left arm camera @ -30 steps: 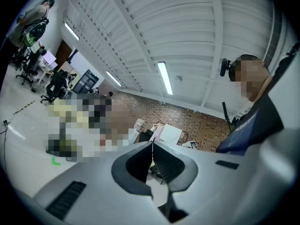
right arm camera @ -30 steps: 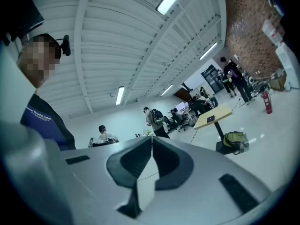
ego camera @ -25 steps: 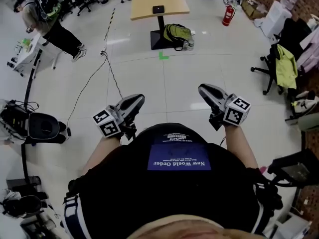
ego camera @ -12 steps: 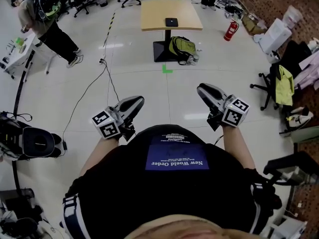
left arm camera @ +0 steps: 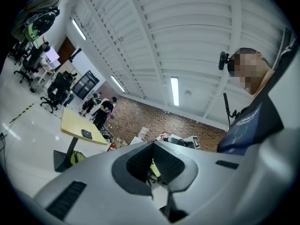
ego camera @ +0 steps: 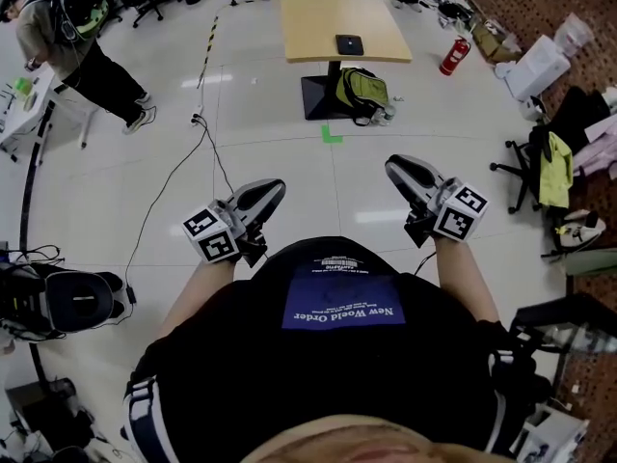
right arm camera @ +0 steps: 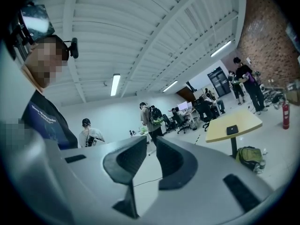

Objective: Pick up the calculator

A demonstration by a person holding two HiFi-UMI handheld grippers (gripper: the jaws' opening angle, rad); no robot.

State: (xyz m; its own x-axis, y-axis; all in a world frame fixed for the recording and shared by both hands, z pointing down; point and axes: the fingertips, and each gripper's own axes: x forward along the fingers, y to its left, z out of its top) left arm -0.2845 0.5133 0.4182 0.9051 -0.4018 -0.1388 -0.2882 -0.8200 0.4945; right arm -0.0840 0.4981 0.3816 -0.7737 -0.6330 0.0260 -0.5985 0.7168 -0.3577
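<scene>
**Item 1. Left gripper** (ego camera: 270, 189): held about level in front of the wearer's torso, marker cube at its rear. The jaws are together at the tips and nothing is between the pads (left arm camera: 140, 161) (only distant room shows past them).

**Item 2. Right gripper** (ego camera: 395, 168): beside the left one, apart from it and pointing the same way. The jaws are closed to a thin slit and it is empty.

**Item 3. Calculator** (ego camera: 349, 43): dark and flat, lying on the table. It is well ahead of both grippers, nearer the right gripper's line than the left's. Neither gripper touches it.

**Item 4. Table** (ego camera: 318, 22): yellow top on a single black pedestal, well ahead of the jaws.

**Item 5. Backpack** (ego camera: 363, 90): green, on the floor against the table's base, between the right gripper and the calculator.

**Item 6. Tape mark** (ego camera: 331, 135): green, on the floor, between the grippers and the table's base.

**Item 7. Extinguisher** (ego camera: 455, 54): red, upright on the floor, ahead and to the right of the right gripper.

**Item 8. Cable** (ego camera: 174, 177): black, trailing over the floor ahead and to the left of the left gripper.

**Item 9. Person** (ego camera: 77, 37): standing far ahead and to the left of the left gripper.

**Item 10. Chair** (ego camera: 554, 157): well to the right of the right gripper, draped with a yellow-green garment.
</scene>
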